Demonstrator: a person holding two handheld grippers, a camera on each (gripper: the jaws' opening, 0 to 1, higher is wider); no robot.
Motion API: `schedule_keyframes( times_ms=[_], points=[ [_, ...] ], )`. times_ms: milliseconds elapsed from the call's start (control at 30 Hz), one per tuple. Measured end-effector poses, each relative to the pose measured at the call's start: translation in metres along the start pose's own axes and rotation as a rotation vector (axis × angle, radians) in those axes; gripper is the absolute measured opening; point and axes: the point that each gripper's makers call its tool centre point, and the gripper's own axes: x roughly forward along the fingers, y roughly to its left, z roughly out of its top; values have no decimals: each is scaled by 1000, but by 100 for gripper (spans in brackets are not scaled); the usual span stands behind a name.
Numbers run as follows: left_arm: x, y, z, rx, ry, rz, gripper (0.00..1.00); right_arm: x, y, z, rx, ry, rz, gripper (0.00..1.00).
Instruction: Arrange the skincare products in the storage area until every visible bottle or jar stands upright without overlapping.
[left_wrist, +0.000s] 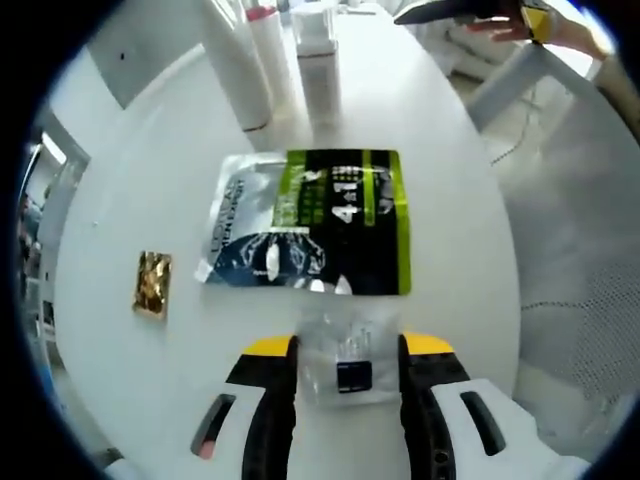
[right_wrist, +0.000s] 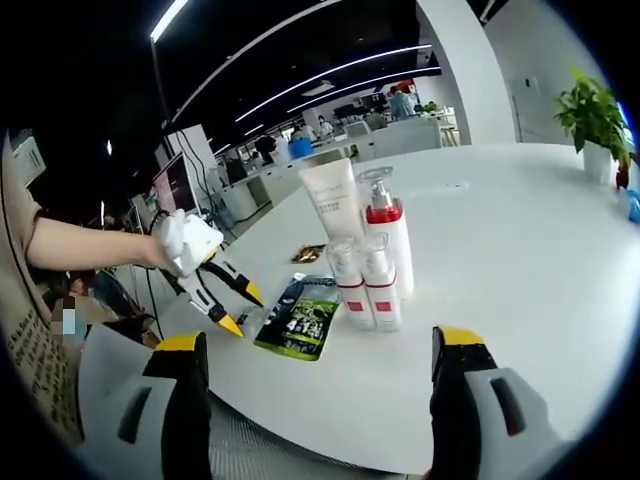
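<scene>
A green and black sachet (left_wrist: 310, 225) (right_wrist: 300, 318) lies flat on the round white table (left_wrist: 450, 200). Beyond it stand a white tube (left_wrist: 235, 65) (right_wrist: 335, 200), a pump bottle with a red band (left_wrist: 272, 50) (right_wrist: 385, 225) and two small white bottles (left_wrist: 318, 60) (right_wrist: 365, 285), all upright and close together. My left gripper (left_wrist: 348, 350) (right_wrist: 238, 308) is open; a small clear packet (left_wrist: 345, 345) lies on the table between its jaws, untouched as far as I can see. A gold sachet (left_wrist: 152, 283) (right_wrist: 308, 253) lies to the left. My right gripper (right_wrist: 320, 345) hangs open off the table edge.
A person's arm (right_wrist: 90, 245) holds the left gripper. A mesh chair (left_wrist: 580, 300) stands beside the table edge. A potted plant (right_wrist: 592, 120) stands at the far side of the table. Bare tabletop (right_wrist: 520, 260) spreads right of the bottles.
</scene>
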Motion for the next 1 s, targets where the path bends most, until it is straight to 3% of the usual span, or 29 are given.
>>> schedule_keyframes(
  times_ms=[333, 467, 667, 1000],
  points=[
    [-5, 2, 2, 1, -6, 35, 43, 0, 3, 0, -13, 1, 9, 93],
    [-10, 3, 8, -57, -52, 53, 49, 0, 3, 0, -20, 1, 12, 93],
    [-17, 1, 4, -49, -40, 95, 57, 1, 6, -2, -32, 9, 25, 93],
    [-30, -6, -1, -223, -152, 141, 66, 1, 9, -3, -40, 11, 39, 92]
  ],
)
